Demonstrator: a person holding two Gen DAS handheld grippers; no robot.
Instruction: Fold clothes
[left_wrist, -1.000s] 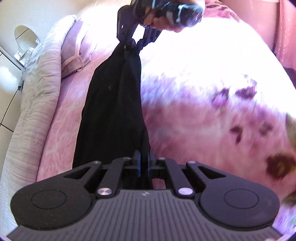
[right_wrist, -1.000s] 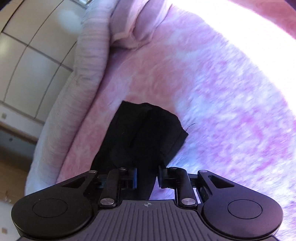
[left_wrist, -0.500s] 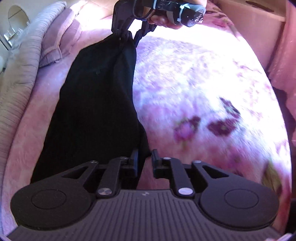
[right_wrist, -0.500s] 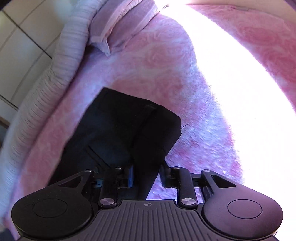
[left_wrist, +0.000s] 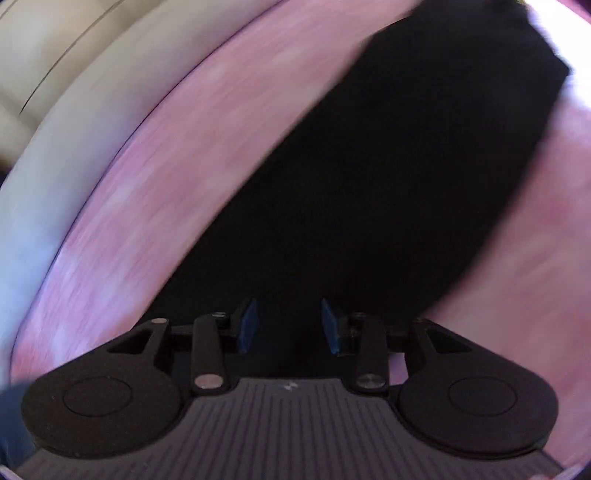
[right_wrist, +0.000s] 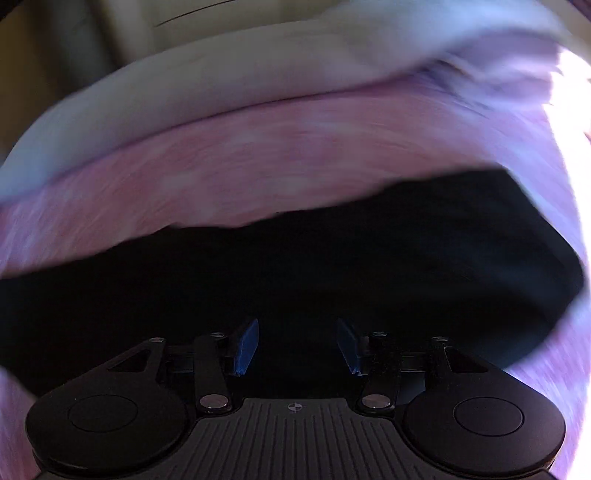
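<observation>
Black garment (left_wrist: 369, 206) flat below left hand-held gripper (left_wrist: 289, 325), jaws opening, nothing pinched

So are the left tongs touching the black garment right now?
Cannot tell. In the left wrist view the left tongs are opening, blue pads apart, over the black garment on the pink bedspread; blur and dark cloth hide any gap.

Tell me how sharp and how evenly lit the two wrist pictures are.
Left wrist view: the pink bedspread is streaked with motion blur and the black garment is a detail-free dark mass, while the left gripper stays sharp. Right wrist view: the same smear, with blown-out glare on the bedspread's right edge; the right gripper is crisp.
</observation>
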